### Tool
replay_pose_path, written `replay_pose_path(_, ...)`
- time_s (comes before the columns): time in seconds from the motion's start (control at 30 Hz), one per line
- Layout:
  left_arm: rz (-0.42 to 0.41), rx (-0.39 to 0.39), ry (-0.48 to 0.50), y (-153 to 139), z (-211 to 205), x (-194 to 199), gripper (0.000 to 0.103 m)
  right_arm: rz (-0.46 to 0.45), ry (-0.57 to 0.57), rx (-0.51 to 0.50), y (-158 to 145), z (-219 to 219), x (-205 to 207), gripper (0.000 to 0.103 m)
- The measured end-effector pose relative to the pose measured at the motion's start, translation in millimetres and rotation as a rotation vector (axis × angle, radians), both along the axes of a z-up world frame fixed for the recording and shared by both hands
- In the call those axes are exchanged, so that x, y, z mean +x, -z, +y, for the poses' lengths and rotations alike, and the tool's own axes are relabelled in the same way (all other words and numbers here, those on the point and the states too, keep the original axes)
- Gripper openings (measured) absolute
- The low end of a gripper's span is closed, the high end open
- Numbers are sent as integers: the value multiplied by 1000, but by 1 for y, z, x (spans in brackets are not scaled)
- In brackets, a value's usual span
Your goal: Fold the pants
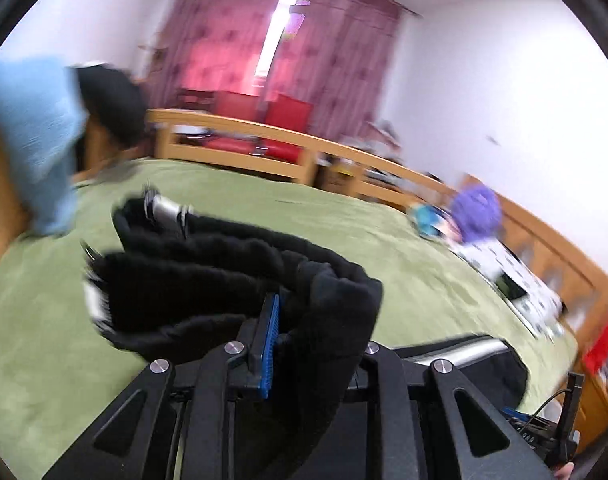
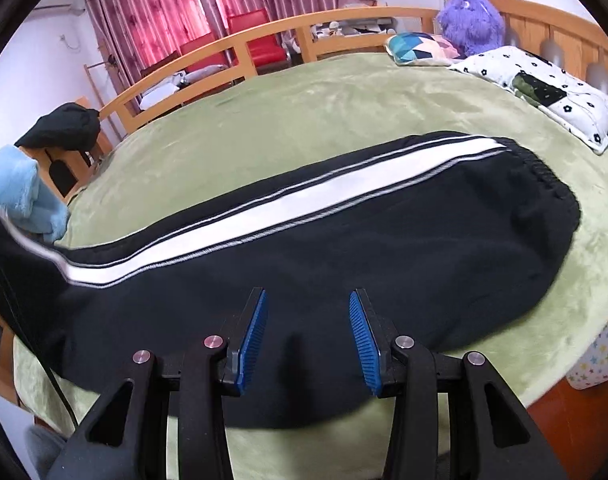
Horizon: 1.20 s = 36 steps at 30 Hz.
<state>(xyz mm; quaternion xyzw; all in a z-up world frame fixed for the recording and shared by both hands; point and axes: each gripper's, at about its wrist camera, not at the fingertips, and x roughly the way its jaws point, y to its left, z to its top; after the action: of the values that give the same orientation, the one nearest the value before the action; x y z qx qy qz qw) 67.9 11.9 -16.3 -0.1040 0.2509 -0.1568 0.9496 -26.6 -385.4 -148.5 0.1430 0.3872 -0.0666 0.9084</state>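
A bed (image 2: 344, 92) with a green cover fills both views, ringed by a wooden rail (image 2: 264, 36), with red curtains (image 2: 144, 4) behind. Black pants (image 2: 384, 248) with a white side stripe (image 2: 264, 208) lie lengthwise across the bed, waistband toward the pillows on the right, legs running off to the left. In the left wrist view the leg ends (image 1: 224, 280) are lifted off the cover, bunched in folds, and blurred. A flowered pillow (image 2: 544, 92), a patterned cushion (image 2: 420, 46) and a purple plush (image 2: 472, 20) sit at the head of the bed, close together. A blue cloth (image 2: 20, 192) and a dark garment (image 2: 64, 128) lie at the foot end. The left claw (image 1: 304, 344) is closed on the pants fabric, which drapes over its right finger and hides it; only one blue pad (image 1: 270, 344) shows. The right claw (image 2: 307, 340) hangs with its fingers spread apart over the pants' near edge, holding nothing.
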Motion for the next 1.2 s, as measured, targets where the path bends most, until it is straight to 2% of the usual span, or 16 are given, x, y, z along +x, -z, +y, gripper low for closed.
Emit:
replay_pose_path(0.13, 56, -12, 191, 15, -105, 0, 20, -16, 42, -93, -4, -20, -27, 42)
replay_pose_path(0.2, 110, 25, 260, 42, -155, -2, 20, -9, 68, -127, -2, -31, -40, 42)
replay_pose_path(0.3, 237, 78, 279, 91, -196, 1, 24, 14, 86, -118, 7, -47, -54, 42)
replay_pose_path(0.37, 361, 63, 305, 123, -203, 12, 27, 36, 94, -103, 14, -54, -59, 42)
replay_pose_path(0.4, 444, -8, 332, 136, -195, 17, 27, 41, 93, -99, 15, -56, -59, 42)
replay_pose_path(0.47, 487, -134, 350, 137, -172, 15, 42, 40, 83, -94, 17, -57, -58, 42)
replay_pose_path(0.5, 475, -159, 361, 133, -164, 10, 51, 35, 76, -95, 17, -55, -57, 42)
replay_pose_path(0.53, 426, -172, 370, 121, -148, 3, 70, 28, 66, -93, 16, -53, -53, 42)
replay_pose_path(0.57, 373, -162, 363, 111, -135, -5, 76, 16, 51, -85, 15, -48, -47, 42)
replay_pose_path(0.67, 276, -93, 320, 92, -98, -27, 79, -16, 3, -48, 10, -31, -33, 42)
replay_pose_path(0.83, 313, 13, 139, 103, -41, -33, 81, -104, -140, 0, -1, 18, 3, 49)
replay_pose_path(0.93, 349, 32, 74, 119, -10, -35, 81, -114, -212, -8, 1, 47, 21, 48)
replay_pose_path(1.03, 388, 14, 27, 137, 9, -33, 81, -81, -311, -37, 11, 74, 43, 48)
replay_pose_path(1.1, 411, -2, 9, 146, 20, -31, 81, 18, -371, -49, 31, 89, 64, 47)
replay_pose_path(1.13, 415, -13, 6, 150, 25, -32, 81, 46, -376, -53, 37, 93, 70, 44)
replay_pose_path(1.2, 423, -25, -2, 155, 29, -32, 81, 54, -359, -123, 45, 101, 71, 17)
